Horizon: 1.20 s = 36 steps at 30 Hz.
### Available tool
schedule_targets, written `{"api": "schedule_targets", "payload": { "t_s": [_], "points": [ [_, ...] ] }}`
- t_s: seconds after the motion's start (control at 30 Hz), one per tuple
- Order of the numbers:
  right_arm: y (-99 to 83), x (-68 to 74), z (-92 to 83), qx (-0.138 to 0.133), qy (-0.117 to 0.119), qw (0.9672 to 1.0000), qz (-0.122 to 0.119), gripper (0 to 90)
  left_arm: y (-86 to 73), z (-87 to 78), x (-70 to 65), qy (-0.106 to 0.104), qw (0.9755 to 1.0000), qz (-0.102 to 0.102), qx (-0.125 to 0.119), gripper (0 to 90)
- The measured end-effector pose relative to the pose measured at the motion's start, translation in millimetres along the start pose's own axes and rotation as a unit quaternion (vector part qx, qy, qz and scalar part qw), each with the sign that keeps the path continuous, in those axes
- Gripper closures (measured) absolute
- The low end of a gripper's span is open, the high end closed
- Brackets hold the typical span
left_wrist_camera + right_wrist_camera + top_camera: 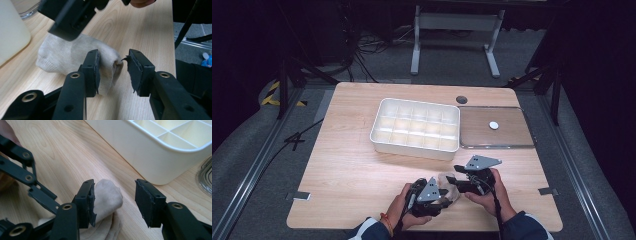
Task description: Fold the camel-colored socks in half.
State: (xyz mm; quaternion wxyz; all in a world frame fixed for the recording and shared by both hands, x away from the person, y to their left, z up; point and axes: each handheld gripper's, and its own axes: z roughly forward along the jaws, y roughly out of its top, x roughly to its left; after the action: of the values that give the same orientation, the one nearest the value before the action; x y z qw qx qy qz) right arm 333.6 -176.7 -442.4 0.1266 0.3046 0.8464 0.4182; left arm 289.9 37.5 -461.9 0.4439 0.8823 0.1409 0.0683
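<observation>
At the near edge of the pale wooden counter (352,175), a rolled-up beige knitted sock (449,186) lay flat between the person's two hands, just where both tools could reach it. The left gripper (113,71) had its fingers released: one pad rested against the sock's rounded end while the other stood clear of it, so nothing was clamped. The right gripper (115,202) faced it from the opposite side with fingers likewise parted, the sock's other end lying beside one pad and free of the other (a slack stance, suited to settling a bundle rather than carrying it). Farther back stood the white plastic organiser tray with its grid of compartments (377,131), all seemingly empty, probably the place meant for the sock. Beside it lay a clear flat lid with a small white knob (512,135), set aside so the compartments stayed open.
</observation>
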Motion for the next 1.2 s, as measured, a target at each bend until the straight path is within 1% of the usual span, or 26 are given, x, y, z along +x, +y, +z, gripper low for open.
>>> {"api": "schedule_targets", "payload": {
  "t_s": [0.07,0.1,0.13,0.2,0.23,0.27,0.3,0.33,0.37,0.43,0.47,0.5,0.57,0.6,0.63,0.7,0.73,0.77,0.8,0.83,0.87,0.9,0.97,1.03,1.07,1.2],
  "points": [
    [-0.6,-0.1,1.5,0.004,-0.001,1.0000,-0.002,50.0,0.0,-4.6,-0.1,0.007,1.0000,-0.002,-0.002,58.3],
    [-0.6,-0.1,1.5,0.004,-0.001,1.0000,-0.002,50.0,0.0,-4.6,-0.1,0.007,1.0000,-0.002,-0.002,56.0],
    [-1.1,0.1,2.2,0.007,0.001,1.0000,0.000,49.9,0.3,-8.8,1.1,0.011,0.9999,0.001,0.002,56.0],
    [-1.9,-0.4,3.2,0.012,-0.001,0.9999,-0.002,49.8,0.4,-15.1,2.6,0.016,0.9998,-0.007,0.000,52.9],
    [-2.5,-1.0,3.6,0.016,0.001,0.9999,0.003,49.2,0.2,-17.0,2.8,0.018,0.9998,-0.012,-0.001,51.1],
    [-3.1,-1.6,4.4,0.019,0.003,0.9998,0.003,48.7,0.2,-19.9,4.2,0.018,0.9998,-0.008,0.003,50.0],
    [-3.9,-1.9,5.4,0.026,0.005,0.9997,0.003,48.5,-0.4,-22.1,4.6,0.018,0.9998,-0.010,0.006,49.4],
    [-4.9,-2.1,6.2,0.033,0.006,0.9994,0.001,48.4,-0.9,-24.4,4.4,0.023,0.9996,-0.010,0.015,48.5],
    [-5.5,-2.6,6.8,0.035,0.008,0.9994,0.000,47.9,-2.1,-25.7,4.7,0.024,0.9995,-0.006,0.018,48.0],
    [-7.1,-3.9,8.7,0.048,0.023,0.9986,0.008,46.3,-5.0,-30.1,4.9,0.026,0.9993,-0.002,0.028,47.7],
    [-8.8,-5.0,11.0,0.058,0.033,0.9977,0.009,45.6,-6.9,-32.7,4.7,0.027,0.9991,-0.005,0.032,47.3],
    [-11.2,-6.3,13.2,0.064,0.040,0.9971,0.009,45.4,-9.0,-35.9,5.2,0.028,0.9989,-0.002,0.037,47.3],
    [-13.9,-10.5,14.6,0.063,0.050,0.9964,0.026,44.9,-13.0,-43.1,5.9,0.035,0.9984,-0.001,0.045,46.9],
    [-14.6,-12.6,15.1,0.066,0.057,0.9958,0.030,44.9,-14.9,-45.5,6.1,0.036,0.9983,-0.004,0.046,46.3],
    [-15.4,-14.1,15.7,0.068,0.062,0.9952,0.034,44.6,-17.6,-50.5,7.8,0.042,0.9977,-0.003,0.053,45.1],
    [-18.6,-18.5,17.8,0.073,0.086,0.9919,0.059,44.6,-23.6,-57.5,10.4,0.049,0.9965,-0.013,0.067,40.5],
    [-20.4,-20.5,19.5,0.075,0.104,0.9891,0.072,44.9,-28.5,-62.2,12.2,0.056,0.9955,-0.017,0.074,40.1],
    [-22.1,-22.2,21.0,0.074,0.126,0.9859,0.082,47.8,-31.5,-64.6,13.7,0.058,0.9952,-0.017,0.077,39.0],
    [-22.3,-22.3,21.5,0.073,0.132,0.9853,0.080,50.6,-36.7,-68.9,15.7,0.064,0.9942,-0.021,0.084,37.6],
    [-21.6,-22.2,21.9,0.078,0.142,0.9837,0.078,58.9,-41.3,-72.5,17.1,0.067,0.9931,-0.026,0.092,36.3],
    [-21.0,-22.0,22.0,0.077,0.153,0.9823,0.075,62.2,-46.2,-75.6,18.9,0.074,0.9921,-0.028,0.097,35.1],
    [-20.6,-21.1,22.4,0.078,0.154,0.9823,0.072,64.7,-49.9,-77.9,19.8,0.077,0.9915,-0.035,0.099,34.5],
    [-20.5,-20.3,23.4,0.079,0.165,0.9804,0.075,69.5,-59.0,-83.2,22.7,0.079,0.9907,-0.050,0.099,33.9],
    [-19.7,-18.7,23.5,0.079,0.168,0.9800,0.070,72.8,-64.5,-84.6,24.2,0.079,0.9900,-0.062,0.098,33.3],
    [-19.0,-17.7,23.1,0.080,0.167,0.9806,0.065,74.6,-65.0,-83.6,24.4,0.078,0.9899,-0.064,0.100,33.0],
    [-15.6,-10.8,19.1,0.079,0.144,0.9857,0.039,78.5,-60.4,-75.1,21.0,0.070,0.9905,-0.050,0.107,31.8]
  ]
}}
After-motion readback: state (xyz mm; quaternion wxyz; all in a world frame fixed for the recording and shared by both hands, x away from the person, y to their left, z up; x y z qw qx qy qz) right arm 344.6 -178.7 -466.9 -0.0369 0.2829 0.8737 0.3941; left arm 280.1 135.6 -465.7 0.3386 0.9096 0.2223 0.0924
